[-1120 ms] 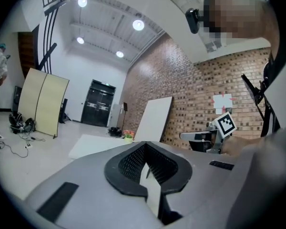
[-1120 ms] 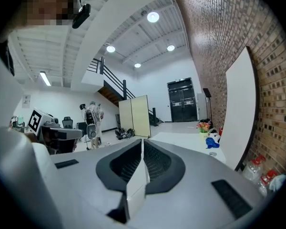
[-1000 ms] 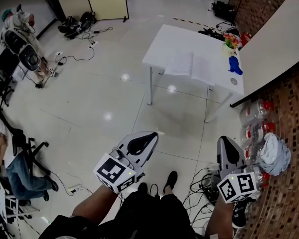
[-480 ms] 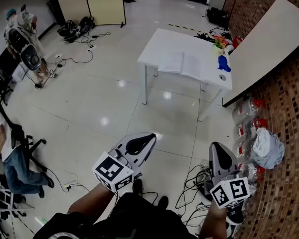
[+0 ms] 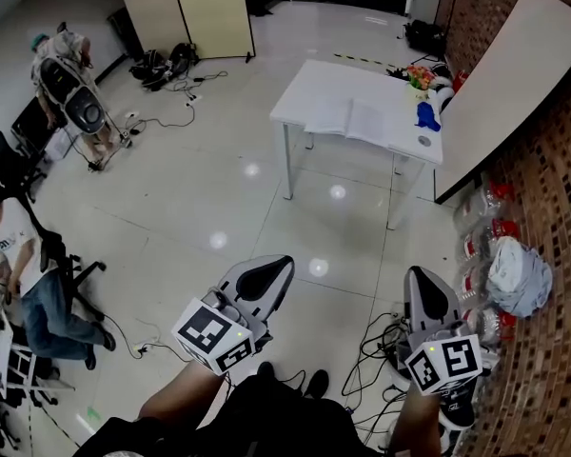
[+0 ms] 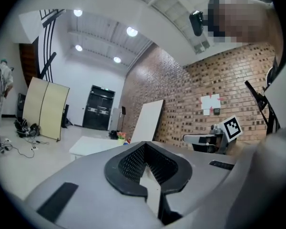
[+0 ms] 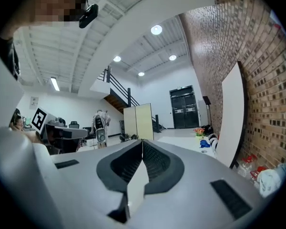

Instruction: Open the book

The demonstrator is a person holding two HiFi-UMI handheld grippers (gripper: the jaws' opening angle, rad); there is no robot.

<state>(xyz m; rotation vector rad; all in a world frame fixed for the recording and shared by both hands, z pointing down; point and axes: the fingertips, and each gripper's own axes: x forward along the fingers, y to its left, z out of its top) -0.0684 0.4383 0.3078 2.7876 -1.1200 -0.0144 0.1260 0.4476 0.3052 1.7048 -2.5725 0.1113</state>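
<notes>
The book [image 5: 351,119] lies flat on the white table [image 5: 309,89] across the room, showing pale pages spread side by side. Both grippers are held low in front of the person's body, far from the table, above the shiny floor. The left gripper [image 5: 271,267] is shut and holds nothing; in its own view the jaws [image 6: 144,144] meet at the tip, with the table [image 6: 93,146] small beyond them. The right gripper [image 5: 419,276] is also shut and empty, its jaws [image 7: 142,141] closed together in its own view.
A blue object [image 5: 425,114] and colourful flowers [image 5: 420,76] sit at the table's far right end. A white board [image 5: 500,74] leans on the brick wall. Cables [image 5: 381,346] and packed bottles [image 5: 485,246] lie on the floor at right. A person [image 5: 19,255] sits at left.
The person has stepped across the floor and both shut grippers moved along with them. The table now looks slightly smaller, and the seated person at left shows more fully.
</notes>
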